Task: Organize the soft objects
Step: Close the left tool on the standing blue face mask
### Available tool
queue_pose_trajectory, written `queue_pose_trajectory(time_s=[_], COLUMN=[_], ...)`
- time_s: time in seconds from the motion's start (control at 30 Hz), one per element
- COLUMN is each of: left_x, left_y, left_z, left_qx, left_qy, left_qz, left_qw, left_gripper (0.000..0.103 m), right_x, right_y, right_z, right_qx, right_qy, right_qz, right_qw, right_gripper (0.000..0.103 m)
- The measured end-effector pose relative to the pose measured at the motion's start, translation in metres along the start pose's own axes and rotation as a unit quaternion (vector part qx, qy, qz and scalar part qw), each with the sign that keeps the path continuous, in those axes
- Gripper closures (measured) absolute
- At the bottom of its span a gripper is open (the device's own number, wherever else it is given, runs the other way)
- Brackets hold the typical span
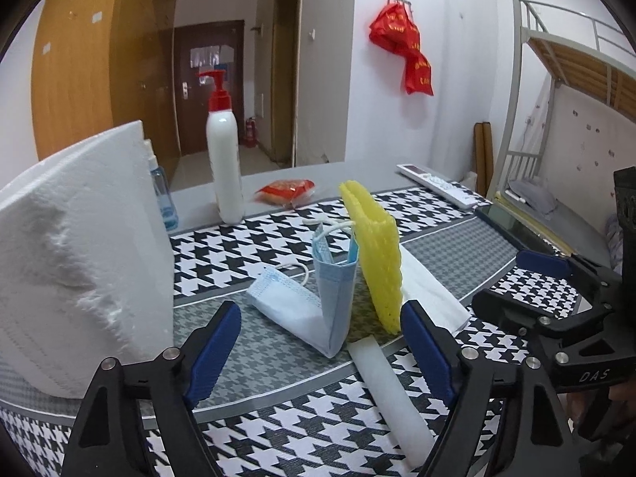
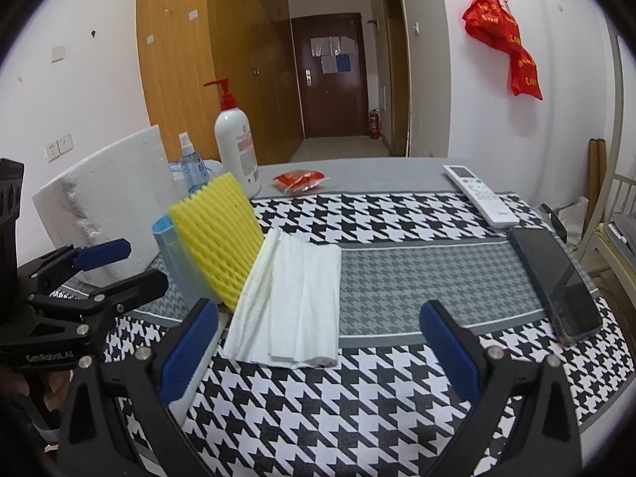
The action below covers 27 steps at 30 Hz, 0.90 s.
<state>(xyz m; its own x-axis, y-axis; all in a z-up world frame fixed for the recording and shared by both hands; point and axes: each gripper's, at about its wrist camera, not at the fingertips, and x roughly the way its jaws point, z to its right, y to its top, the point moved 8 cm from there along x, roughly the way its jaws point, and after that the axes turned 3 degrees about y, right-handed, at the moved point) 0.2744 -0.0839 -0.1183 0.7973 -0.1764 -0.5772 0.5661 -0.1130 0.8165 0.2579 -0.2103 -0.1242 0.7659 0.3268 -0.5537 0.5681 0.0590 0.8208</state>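
Observation:
A yellow foam net (image 1: 377,254) stands on edge on the houndstooth table, also in the right wrist view (image 2: 222,234). A blue face mask (image 1: 314,294) is bent upright against its left side (image 2: 179,262). A folded white tissue (image 2: 294,298) lies flat to its right (image 1: 429,294). A white foam strip (image 1: 393,397) lies in front. A big white foam block (image 1: 75,254) stands at the left (image 2: 103,210). My left gripper (image 1: 322,353) is open and empty, just in front of the mask. My right gripper (image 2: 318,353) is open and empty, in front of the tissue.
A white pump bottle (image 1: 224,159) and a blue spray bottle (image 2: 192,167) stand at the back. A red packet (image 1: 286,190), a white remote (image 2: 479,194) and a dark phone (image 2: 556,286) lie on the table. A bunk bed (image 1: 568,91) is at the right.

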Motion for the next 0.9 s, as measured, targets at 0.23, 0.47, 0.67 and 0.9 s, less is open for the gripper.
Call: queue_pose_trajectory(time_s=[0.23,0.47,0.67,0.9], left_x=[0.015,0.030,0.034,0.044], left_y=[-0.005,-0.011,-0.006,-0.007], left_z=[0.000,0.001,0.003,0.004], left_qx=[0.000,-0.002,0.000,-0.007], left_qy=[0.003,0.000,0.005,-0.008], left_qz=[-0.028,-0.054,-0.050,-0.063], left_qw=[0.9996,0.9985,0.9987,0.9979], left_gripper=[0.032,0.042,0.042,0.071], right_x=[0.009,0.018,0.028,0.034], right_y=[-0.002,-0.002,-0.004,-0.007], right_z=[0.000,-0.002,-0.004,-0.006], right_qx=[0.001,-0.006,-0.016,-0.023], right_qy=[0.006,0.012,0.011,0.015], right_qz=[-0.013,-0.031,-0.049,-0.062], right_qw=[1.000,0.999,0.999,0.998], right_gripper=[0.001,0.001,0.001,0.001])
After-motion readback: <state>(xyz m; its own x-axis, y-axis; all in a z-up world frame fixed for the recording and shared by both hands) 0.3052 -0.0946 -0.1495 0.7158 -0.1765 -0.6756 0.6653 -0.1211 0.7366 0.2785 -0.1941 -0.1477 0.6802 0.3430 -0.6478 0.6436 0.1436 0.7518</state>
